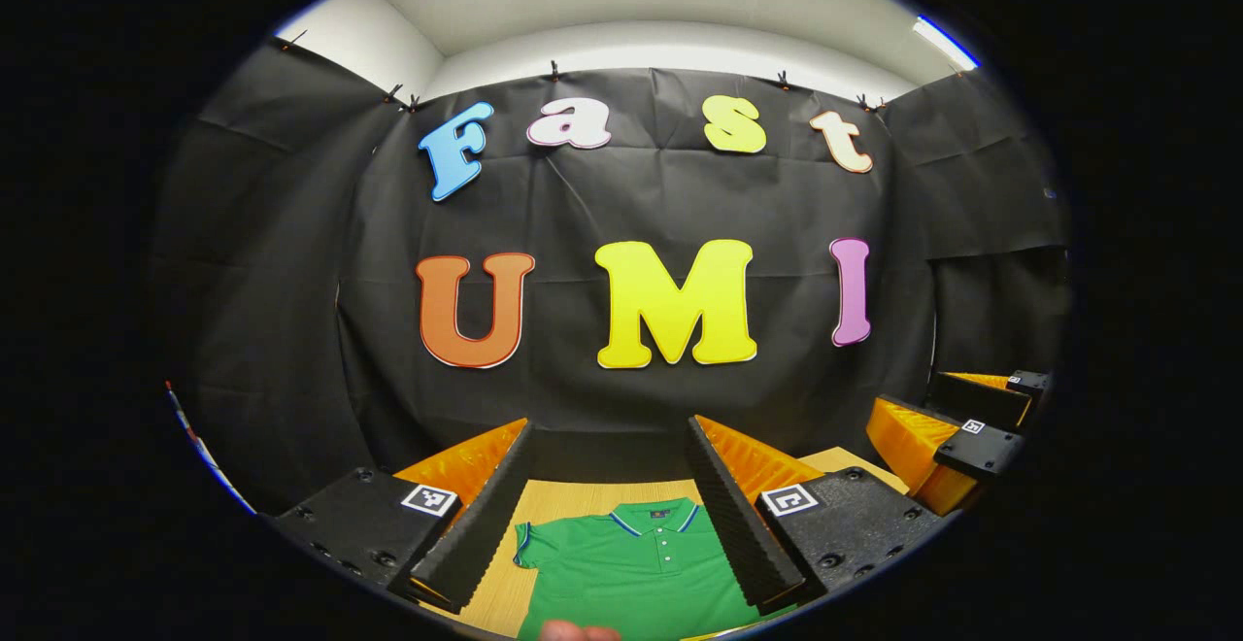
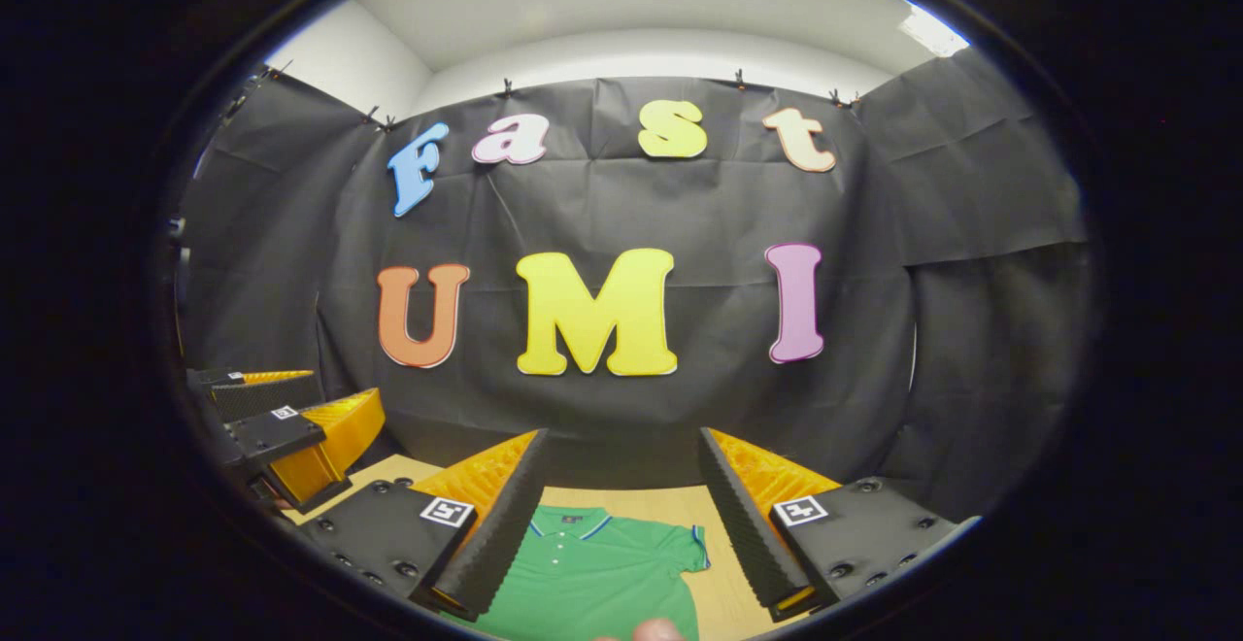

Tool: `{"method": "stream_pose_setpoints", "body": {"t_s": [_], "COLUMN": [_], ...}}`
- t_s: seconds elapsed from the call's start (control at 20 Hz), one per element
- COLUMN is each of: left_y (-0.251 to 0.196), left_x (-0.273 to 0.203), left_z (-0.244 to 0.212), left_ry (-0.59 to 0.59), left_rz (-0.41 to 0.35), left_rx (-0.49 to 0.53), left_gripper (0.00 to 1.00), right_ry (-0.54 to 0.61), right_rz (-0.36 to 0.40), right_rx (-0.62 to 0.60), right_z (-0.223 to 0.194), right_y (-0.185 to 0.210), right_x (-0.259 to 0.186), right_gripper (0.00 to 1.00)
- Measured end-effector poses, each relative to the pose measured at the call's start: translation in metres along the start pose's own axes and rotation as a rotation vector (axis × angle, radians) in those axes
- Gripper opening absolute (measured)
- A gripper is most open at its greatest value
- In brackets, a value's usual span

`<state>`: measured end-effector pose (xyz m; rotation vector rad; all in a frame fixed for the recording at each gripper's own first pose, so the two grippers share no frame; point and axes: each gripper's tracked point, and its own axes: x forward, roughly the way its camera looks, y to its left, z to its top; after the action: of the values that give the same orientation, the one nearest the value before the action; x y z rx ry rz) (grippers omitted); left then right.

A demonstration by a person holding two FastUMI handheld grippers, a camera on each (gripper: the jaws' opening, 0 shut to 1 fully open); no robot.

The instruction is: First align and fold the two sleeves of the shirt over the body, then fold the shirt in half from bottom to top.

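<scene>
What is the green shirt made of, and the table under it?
The shirt looks like soft knit cloth, matte, with a striped collar and small buttons like a polo. The table looks like pale wood or a wood-look board, smooth, with faint grain; I cannot tell which.

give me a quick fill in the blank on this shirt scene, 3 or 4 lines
1. The shirt lying on the wooden table is ____ in colour.
2. Its short sleeves lie spread out, so neither has been ____ over the body yet.
3. The left gripper and the right gripper both have their fingers ____, with nothing between them.
4. The shirt's collar points toward the black cloth ____.

Missing words: green; folded; open; wall
</scene>
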<state>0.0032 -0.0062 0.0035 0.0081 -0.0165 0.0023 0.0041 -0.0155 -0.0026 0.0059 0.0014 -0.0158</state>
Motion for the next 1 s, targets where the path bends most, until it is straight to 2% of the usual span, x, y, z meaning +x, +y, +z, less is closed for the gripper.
{"method": "stream_pose_setpoints", "body": {"t_s": [0.55,1.0], "left_y": [-0.020,-0.037], "left_x": [0.000,-0.005], "left_z": [-0.017,-0.040], "left_ry": [0.027,0.076], "left_rz": [-0.044,-0.075], "left_rx": [0.014,0.024], "left_gripper": [0.98,0.98], "right_ry": [0.042,0.155], "right_rz": [-0.025,-0.010], "right_rx": [-0.023,-0.065], "right_z": [-0.020,-0.068], "right_y": [-0.028,-0.055], "right_x": [-0.001,0.017], "right_gripper": [0.94,0.94]}}
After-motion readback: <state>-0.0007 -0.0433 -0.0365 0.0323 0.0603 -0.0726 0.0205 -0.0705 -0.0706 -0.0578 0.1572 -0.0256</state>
